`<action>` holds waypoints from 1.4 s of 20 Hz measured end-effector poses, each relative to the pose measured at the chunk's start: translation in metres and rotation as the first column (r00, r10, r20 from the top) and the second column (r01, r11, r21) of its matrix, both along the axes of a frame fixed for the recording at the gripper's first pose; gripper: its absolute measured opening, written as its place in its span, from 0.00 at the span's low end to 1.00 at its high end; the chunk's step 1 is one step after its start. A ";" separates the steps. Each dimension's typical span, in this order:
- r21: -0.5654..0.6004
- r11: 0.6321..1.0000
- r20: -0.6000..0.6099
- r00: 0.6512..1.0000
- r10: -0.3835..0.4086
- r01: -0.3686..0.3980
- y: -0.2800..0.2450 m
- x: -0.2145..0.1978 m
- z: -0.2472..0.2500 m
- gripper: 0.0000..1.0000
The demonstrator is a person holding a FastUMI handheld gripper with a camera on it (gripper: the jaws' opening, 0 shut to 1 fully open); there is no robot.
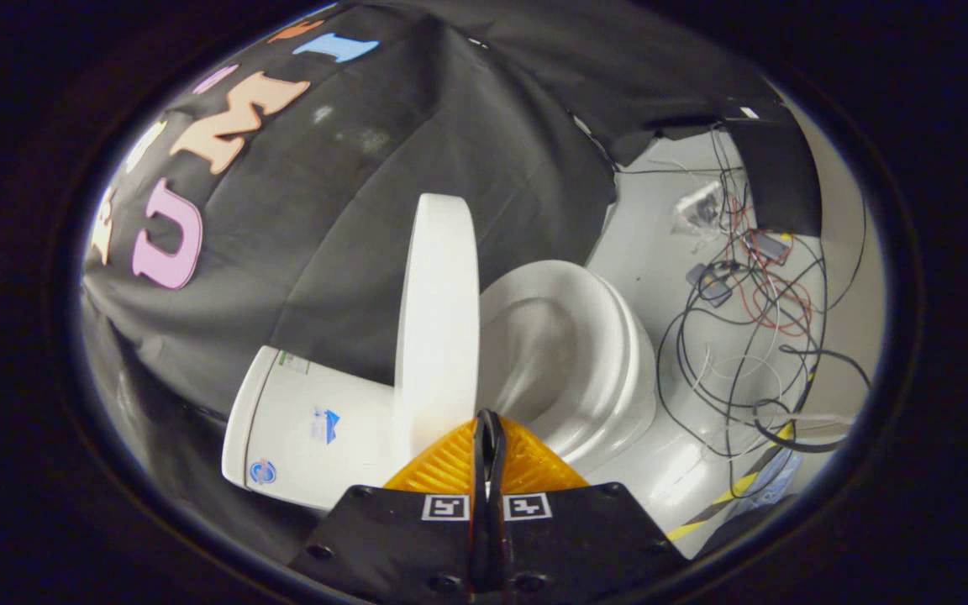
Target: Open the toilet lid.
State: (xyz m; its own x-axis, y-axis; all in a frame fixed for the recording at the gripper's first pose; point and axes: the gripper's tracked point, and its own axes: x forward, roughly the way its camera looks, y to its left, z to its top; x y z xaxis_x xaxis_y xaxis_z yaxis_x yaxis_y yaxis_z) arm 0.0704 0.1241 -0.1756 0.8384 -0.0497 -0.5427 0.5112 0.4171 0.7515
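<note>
In the booth: a black cloth wall (450, 126) hung behind everything, and a pale floor (660, 244) ran off beside it.
Toilet: a white toilet (568, 361) stood against the cloth, seen tilted from the gripper's camera, its tank (307, 428) nearest the wall.
Tank: it carried a few small stickers on its face; I could not make them out.
Toilet lid: the toilet lid (438, 319) stood raised, edge-on to the camera, between the tank and the bowl (534, 353), and looked to lean back against the tank.
Seat: the seat (618, 370) lay down around the bowl, uncovered.
Cables: a tangle of dark and red cables (753, 336) sprawled over the floor beyond the bowl, well apart from the lid, with a few small boxes among them.
Tape: a yellow-and-black striped tape (744, 483) crossed the floor near the foot of the toilet.
Gripper: the gripper (488, 445) sat just before the lid's lower edge, its two fingers pressed together with nothing between them; whether the tips touched the lid I could not tell.
</note>
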 end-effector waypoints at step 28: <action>-0.379 0.921 -0.022 0.996 0.091 -0.092 0.063 0.042 0.137 0.00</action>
State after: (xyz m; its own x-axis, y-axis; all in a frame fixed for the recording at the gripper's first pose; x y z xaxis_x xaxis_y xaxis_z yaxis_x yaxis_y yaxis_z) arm 0.1119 0.1870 -0.0384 0.8468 -0.1757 -0.5021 0.4602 0.7153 0.5259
